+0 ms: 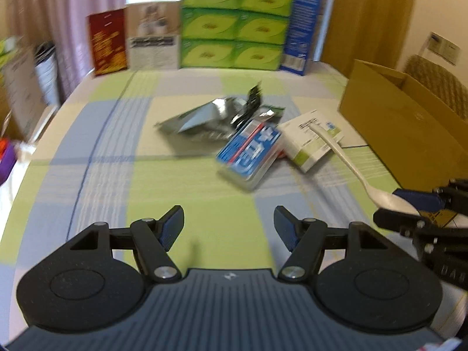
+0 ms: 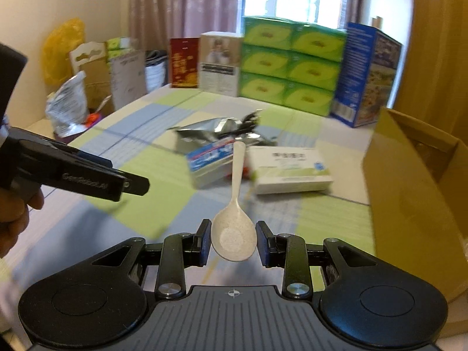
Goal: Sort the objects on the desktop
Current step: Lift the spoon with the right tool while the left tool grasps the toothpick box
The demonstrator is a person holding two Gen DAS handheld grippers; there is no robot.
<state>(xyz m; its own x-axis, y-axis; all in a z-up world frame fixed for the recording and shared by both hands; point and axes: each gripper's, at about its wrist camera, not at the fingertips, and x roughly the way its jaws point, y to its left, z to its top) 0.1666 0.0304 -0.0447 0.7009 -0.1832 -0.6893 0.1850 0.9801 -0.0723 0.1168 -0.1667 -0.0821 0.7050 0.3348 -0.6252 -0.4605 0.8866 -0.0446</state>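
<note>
A single pale spoon is held above the near part of a checked cloth, its bowl pinched between the two fingers of the right gripper, handle pointing away toward the far edge. The left gripper hangs beside it over the near edge, its fingers spread wide with nothing between them; a hand holding it shows at the left margin of the right wrist view. Near the middle of the cloth lie four loose items: one blue pack, one white box, one crumpled foil bag and one dark item too blurred to identify. One open carton stands along the right edge. Against the far edge stand six green tissue packs, stacked three high in two columns, with one blue box on their right and one pale box and one red box on their left.
</note>
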